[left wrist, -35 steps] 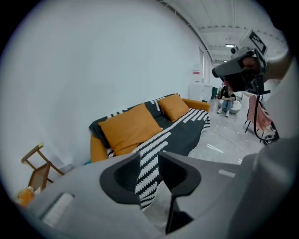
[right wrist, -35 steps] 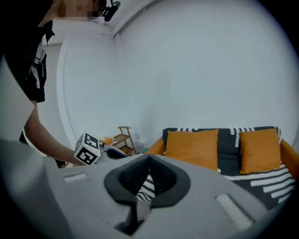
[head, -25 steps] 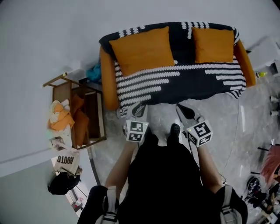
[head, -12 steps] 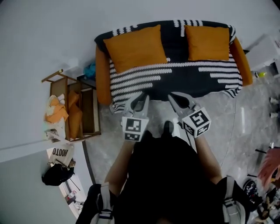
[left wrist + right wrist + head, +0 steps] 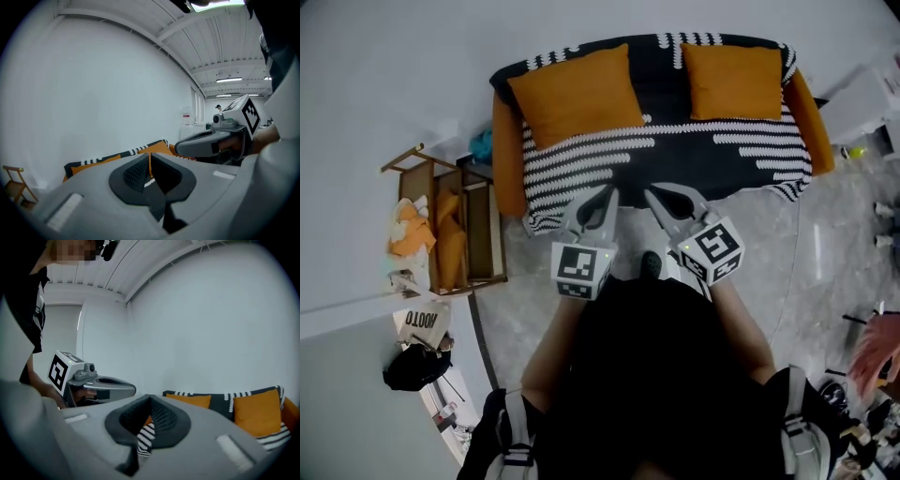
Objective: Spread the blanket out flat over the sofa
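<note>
The black blanket with white stripes point(image 5: 675, 164) lies spread over the orange sofa point(image 5: 508, 159), covering seat and backrest. Two orange cushions point(image 5: 575, 94) point(image 5: 732, 80) lean on it. My left gripper point(image 5: 605, 193) and right gripper point(image 5: 651, 195) are held side by side in front of the sofa's front edge, above the floor and clear of the blanket. The left gripper point(image 5: 150, 154) has its tips together with nothing between them. The right gripper point(image 5: 150, 397) is shut and empty too; the stripes seen through its gap belong to the sofa behind.
A wooden rack point(image 5: 455, 234) with orange cloths stands left of the sofa. A paper bag point(image 5: 422, 323) and a black bag point(image 5: 412, 366) lie below the rack. A white cabinet point(image 5: 872, 108) is at the right. The person's feet stand on grey floor point(image 5: 806, 272).
Both grippers have risen toward the sofa's front edge and drawn closer together. The left jaws have closed. The blanket has not moved.
</note>
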### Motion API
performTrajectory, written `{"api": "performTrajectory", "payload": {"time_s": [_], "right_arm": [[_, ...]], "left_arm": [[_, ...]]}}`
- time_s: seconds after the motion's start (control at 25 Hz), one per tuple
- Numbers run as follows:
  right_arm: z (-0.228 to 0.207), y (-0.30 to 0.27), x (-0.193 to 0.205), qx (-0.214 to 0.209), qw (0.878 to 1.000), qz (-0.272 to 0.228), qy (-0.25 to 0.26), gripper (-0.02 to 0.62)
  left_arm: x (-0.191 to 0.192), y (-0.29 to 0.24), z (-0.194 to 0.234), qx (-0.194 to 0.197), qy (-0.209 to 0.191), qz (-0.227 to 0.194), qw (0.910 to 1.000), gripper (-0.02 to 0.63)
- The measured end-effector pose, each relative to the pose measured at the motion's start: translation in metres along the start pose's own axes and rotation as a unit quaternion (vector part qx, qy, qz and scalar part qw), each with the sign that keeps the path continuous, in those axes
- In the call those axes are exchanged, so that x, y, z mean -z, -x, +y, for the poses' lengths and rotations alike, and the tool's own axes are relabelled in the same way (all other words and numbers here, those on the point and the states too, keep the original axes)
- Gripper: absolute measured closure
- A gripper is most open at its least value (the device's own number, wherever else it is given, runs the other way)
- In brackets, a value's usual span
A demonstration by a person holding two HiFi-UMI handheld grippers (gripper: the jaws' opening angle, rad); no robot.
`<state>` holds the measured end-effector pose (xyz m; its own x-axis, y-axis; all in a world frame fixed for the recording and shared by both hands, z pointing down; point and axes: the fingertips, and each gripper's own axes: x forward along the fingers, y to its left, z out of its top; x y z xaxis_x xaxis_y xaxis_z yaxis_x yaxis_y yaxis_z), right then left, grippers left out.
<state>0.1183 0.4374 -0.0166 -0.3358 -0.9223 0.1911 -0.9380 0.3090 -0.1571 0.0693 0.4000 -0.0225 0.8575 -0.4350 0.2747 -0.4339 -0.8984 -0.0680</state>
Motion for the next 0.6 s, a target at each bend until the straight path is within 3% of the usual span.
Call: {"api": "performTrajectory", "payload": {"time_s": [0.6], "right_arm": [[-0.007, 0.016, 0.005, 0.013, 1.0, -0.004, -0.001, 0.594]], "left_arm": [[-0.004, -0.006, -0.02, 0.021, 0.026, -0.007, 0.9994, 0.594]]}}
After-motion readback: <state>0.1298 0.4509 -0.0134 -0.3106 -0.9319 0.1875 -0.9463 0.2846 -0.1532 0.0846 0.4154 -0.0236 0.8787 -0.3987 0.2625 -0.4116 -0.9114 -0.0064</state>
